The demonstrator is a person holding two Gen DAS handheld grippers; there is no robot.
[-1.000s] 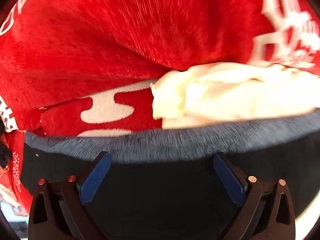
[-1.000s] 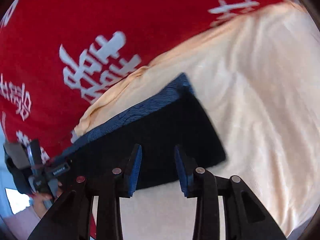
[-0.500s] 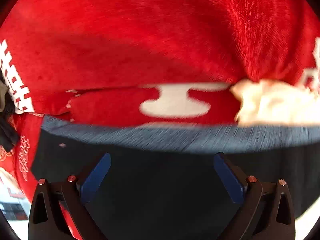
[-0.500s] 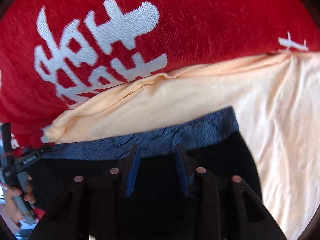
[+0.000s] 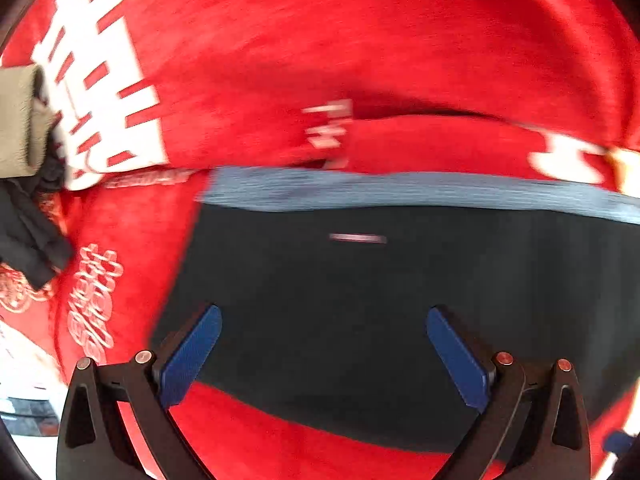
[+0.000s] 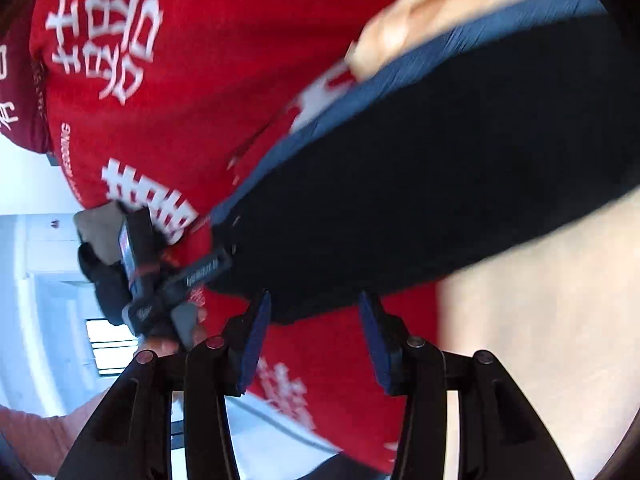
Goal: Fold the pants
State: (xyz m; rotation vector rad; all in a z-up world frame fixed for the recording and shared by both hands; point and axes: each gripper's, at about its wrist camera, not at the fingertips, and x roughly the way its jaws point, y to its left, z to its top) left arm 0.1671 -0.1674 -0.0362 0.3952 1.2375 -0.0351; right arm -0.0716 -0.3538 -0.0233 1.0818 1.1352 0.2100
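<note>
The pants are dark navy with a lighter blue waistband, folded into a flat block on a red cloth. My left gripper is wide open just above the pants' near edge, holding nothing. In the right wrist view the pants run diagonally from lower left to upper right. My right gripper is open at their near edge, its blue pads apart with no cloth between them. The left gripper shows at the pants' left end.
A red cloth with white characters covers the surface. A cream cloth lies under the pants on the right. A beige and black garment pile sits at the far left. A white wall and window show beyond the edge.
Both grippers have pulled back from the pants. The right gripper has opened wider and swung, so the pants now lie diagonally. The left view has shifted left, off the cream cloth.
</note>
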